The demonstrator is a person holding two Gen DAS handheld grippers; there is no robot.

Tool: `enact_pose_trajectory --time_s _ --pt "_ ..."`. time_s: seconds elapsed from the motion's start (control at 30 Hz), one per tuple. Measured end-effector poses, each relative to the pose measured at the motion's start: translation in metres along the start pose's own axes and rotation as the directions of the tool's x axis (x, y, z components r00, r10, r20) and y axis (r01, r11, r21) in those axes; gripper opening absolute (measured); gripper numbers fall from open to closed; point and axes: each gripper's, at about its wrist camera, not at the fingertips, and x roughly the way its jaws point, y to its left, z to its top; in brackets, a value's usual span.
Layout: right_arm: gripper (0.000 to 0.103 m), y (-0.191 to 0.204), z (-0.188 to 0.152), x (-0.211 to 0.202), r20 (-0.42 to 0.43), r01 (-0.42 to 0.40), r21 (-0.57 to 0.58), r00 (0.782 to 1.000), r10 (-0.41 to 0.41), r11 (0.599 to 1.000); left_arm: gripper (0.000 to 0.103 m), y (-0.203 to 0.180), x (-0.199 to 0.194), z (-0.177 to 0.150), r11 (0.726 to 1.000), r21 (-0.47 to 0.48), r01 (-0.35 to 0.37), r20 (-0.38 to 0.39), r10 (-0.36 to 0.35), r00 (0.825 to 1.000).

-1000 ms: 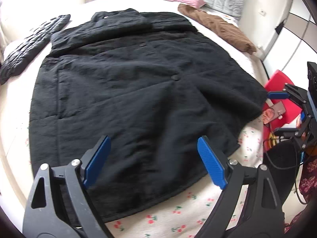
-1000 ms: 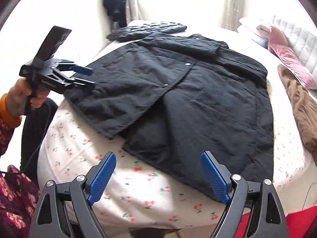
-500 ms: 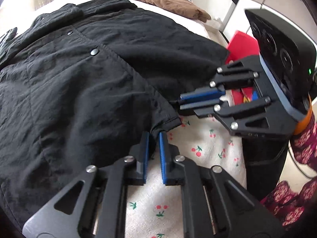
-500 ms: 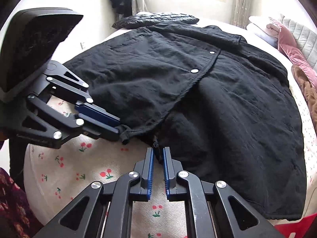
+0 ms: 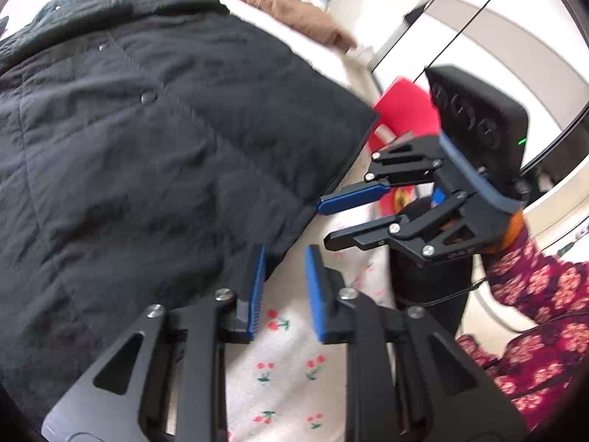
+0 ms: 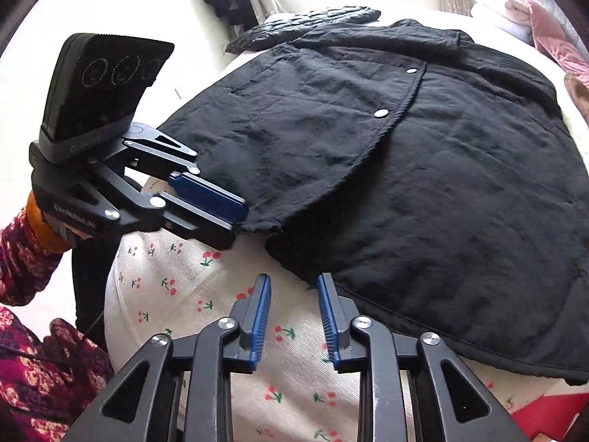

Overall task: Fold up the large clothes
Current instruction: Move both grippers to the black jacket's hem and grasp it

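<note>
My left hand-held gripper [image 5: 283,287] and right hand-held gripper [image 6: 293,315], both partly open and holding nothing, hover at the hem of the black coat [image 6: 423,169] spread across the cherry-print bed [image 6: 176,294].

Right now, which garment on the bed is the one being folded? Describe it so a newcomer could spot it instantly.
Start at the bed with the cherry-print sheet. The black quilted coat lies spread flat across most of it, hem toward the cameras. Unlike the brown garment near the pillows and the glossy black puffer at the far edge, it has snap buttons along an overlapping front flap.
</note>
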Motion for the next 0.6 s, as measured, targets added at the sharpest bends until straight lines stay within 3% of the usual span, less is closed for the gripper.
enact_pose_trajectory --time_s 0.07,0.1,0.23,0.33,0.37,0.43,0.53,0.6 --pt "0.039 -0.011 -0.003 -0.015 0.031 0.041 0.021 0.999 -0.042 0.999 0.048 0.001 -0.012 0.006 1.0 -0.013 0.011 0.093 -0.01 0.996" --pt "0.04 -0.018 -0.005 -0.022 0.044 0.064 0.042 0.997 -0.065 0.997 0.048 0.003 -0.011 0.011 1.0 -0.019 0.003 0.113 -0.001 0.994" --pt "0.047 -0.054 0.0 -0.037 0.079 0.116 0.165 0.988 -0.131 0.979 0.048 0.011 0.025 0.03 0.998 -0.054 0.021 0.051 -0.018 0.999" --pt "0.054 -0.075 0.007 -0.035 0.087 0.138 0.199 0.984 -0.158 0.97 0.048 0.02 0.06 0.032 0.995 -0.092 0.024 -0.049 -0.028 0.998" --pt "0.055 -0.084 0.007 -0.032 0.08 0.143 0.209 0.984 -0.162 0.967 0.048 0.019 0.062 0.031 0.997 -0.081 0.011 -0.05 -0.015 0.999" --pt "0.055 -0.099 0.003 -0.025 0.031 0.16 0.234 0.985 -0.172 0.959 0.048 0.008 0.053 0.026 0.999 -0.039 0.015 -0.05 -0.017 0.999" --pt "0.056 -0.108 -0.006 -0.027 -0.031 0.182 0.244 0.983 -0.18 0.953 0.049 0.001 0.027 0.02 0.996 -0.073 0.056 -0.062 -0.061 0.996" --pt "0.057 -0.109 -0.006 -0.033 -0.009 0.164 0.231 0.986 -0.166 0.959 0.06 0.003 0.004 0.018 0.997 -0.077 0.019 -0.012 -0.02 1.0"
